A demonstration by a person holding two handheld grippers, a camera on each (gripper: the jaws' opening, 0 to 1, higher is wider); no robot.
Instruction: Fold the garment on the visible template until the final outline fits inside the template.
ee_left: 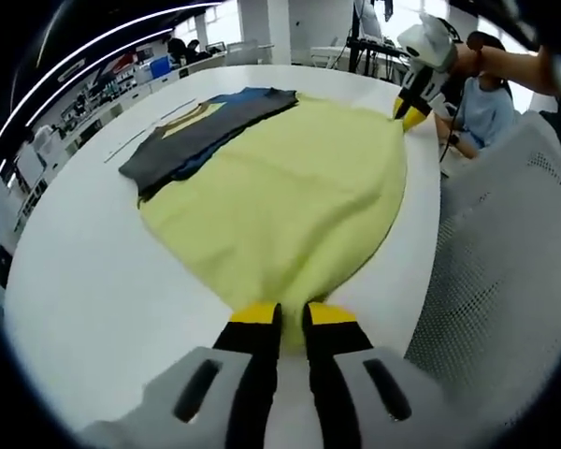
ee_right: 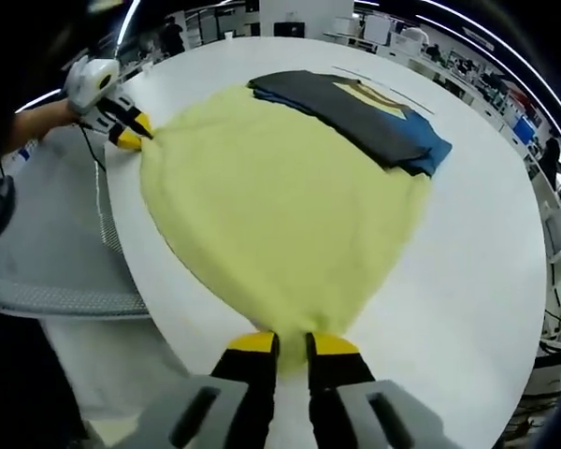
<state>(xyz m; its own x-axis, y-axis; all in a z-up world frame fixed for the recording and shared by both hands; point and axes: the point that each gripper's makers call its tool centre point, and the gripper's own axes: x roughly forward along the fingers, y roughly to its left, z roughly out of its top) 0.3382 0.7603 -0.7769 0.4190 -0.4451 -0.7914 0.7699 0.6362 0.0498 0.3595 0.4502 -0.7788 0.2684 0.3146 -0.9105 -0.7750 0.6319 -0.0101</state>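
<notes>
A pale yellow garment [ee_left: 290, 196] lies spread on the round white table [ee_left: 93, 271]. My left gripper [ee_left: 293, 318] is shut on its near edge, with cloth bunched between the yellow-tipped jaws. My right gripper [ee_left: 409, 114] pinches the far right corner. In the right gripper view the same yellow garment [ee_right: 280, 206] stretches away from my right gripper [ee_right: 293, 344], which is shut on its edge, and my left gripper [ee_right: 131, 136] holds the corner at the upper left. The cloth is pulled taut between the two.
A pile of dark grey and blue garments [ee_left: 201, 140] [ee_right: 365, 117] overlaps the yellow garment's far edge. A grey mesh chair [ee_left: 505, 281] [ee_right: 47, 253] stands against the table's side. A person in light blue [ee_left: 486, 103] sits beyond it. Thin lines [ee_left: 136, 140] mark the tabletop.
</notes>
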